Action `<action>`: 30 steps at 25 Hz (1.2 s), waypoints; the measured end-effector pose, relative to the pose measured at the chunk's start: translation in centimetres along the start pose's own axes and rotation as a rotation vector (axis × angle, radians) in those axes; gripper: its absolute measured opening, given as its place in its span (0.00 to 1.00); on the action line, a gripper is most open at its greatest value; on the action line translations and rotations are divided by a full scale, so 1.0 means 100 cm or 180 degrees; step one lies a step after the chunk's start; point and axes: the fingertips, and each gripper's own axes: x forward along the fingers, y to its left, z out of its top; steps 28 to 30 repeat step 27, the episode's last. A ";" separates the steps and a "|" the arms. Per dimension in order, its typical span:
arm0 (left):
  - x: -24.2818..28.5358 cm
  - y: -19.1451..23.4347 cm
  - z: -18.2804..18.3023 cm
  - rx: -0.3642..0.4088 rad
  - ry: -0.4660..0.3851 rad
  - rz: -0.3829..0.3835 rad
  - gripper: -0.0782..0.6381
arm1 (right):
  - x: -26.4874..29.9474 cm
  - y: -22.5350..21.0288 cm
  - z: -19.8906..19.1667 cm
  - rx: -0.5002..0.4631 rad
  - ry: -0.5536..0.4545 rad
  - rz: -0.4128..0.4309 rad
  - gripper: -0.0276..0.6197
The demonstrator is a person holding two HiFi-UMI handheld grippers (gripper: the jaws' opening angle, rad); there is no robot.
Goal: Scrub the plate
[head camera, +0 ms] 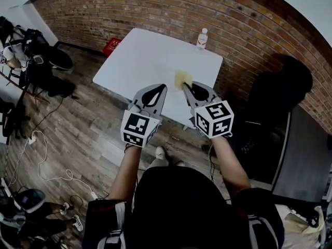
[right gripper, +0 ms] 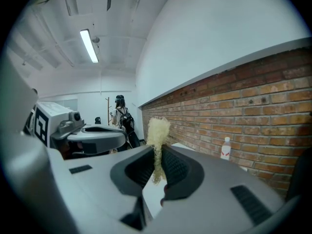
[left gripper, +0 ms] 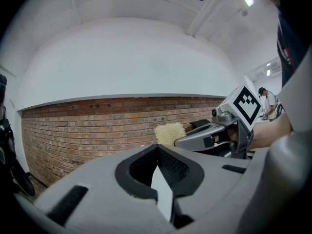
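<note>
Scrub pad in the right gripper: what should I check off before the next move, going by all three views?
1. Scrub pad gripped: ok. The right gripper is shut on its lower part, and most of the pad sticks out past the tips.
2. Left gripper free: ok. It is shut with nothing between its fingers.
3. Plate in sight: not ok. No view shows one.
4. Table uncluttered: ok. Only a bottle stands on it, at the far edge.
5. Grippers apart: ok. They are side by side with a gap between them.
</note>
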 end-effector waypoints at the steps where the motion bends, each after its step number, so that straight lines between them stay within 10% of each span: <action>1: -0.003 -0.004 0.001 0.0011 -0.0013 0.0008 0.14 | -0.004 0.001 -0.001 0.0003 -0.0006 0.0010 0.10; 30: -0.033 -0.027 0.003 -0.0093 -0.0061 -0.0003 0.14 | -0.030 0.021 -0.009 0.0159 -0.0131 0.0070 0.10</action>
